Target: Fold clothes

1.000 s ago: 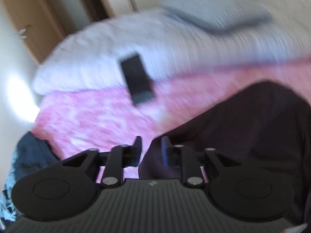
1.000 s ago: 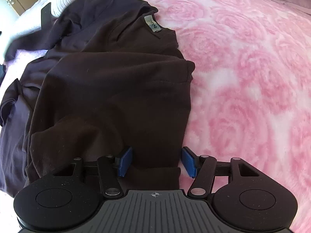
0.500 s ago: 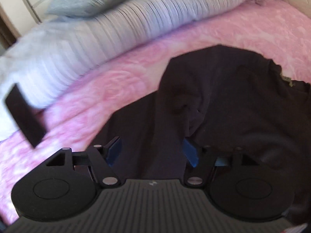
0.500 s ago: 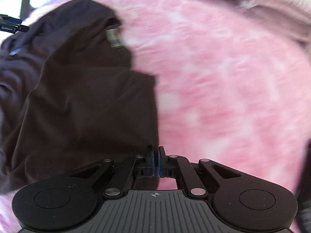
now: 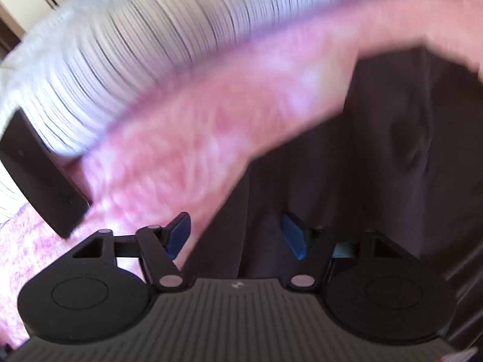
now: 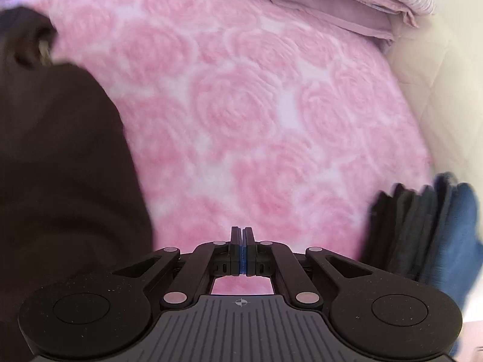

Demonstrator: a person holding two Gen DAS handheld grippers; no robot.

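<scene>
Left wrist view: the left gripper [image 5: 237, 238] has its 2 blue-padded fingers [image 5: 179, 235] spread wide, with nothing between them. It hovers low over an edge of the dark brown garment [image 5: 377, 150], which lies on the pink rose-patterned blanket [image 5: 187, 144]; the spread jaws straddle that edge, probably lined up to pinch it for a fold. A flat black rectangular object [image 5: 39, 175] lies at the left, where the blanket meets the striped white bedding [image 5: 135, 45]. The frame is motion-blurred.

Right wrist view: the right gripper [image 6: 243, 250] has its jaws pressed together; no cloth shows between the pads, so it looks empty. It points at bare blanket, with the garment to its left. A stack of folded dark and blue clothes [image 6: 422, 229] sits at the right, likely the finished pile. A mauve pillow [image 6: 329, 9] lies at the top.
</scene>
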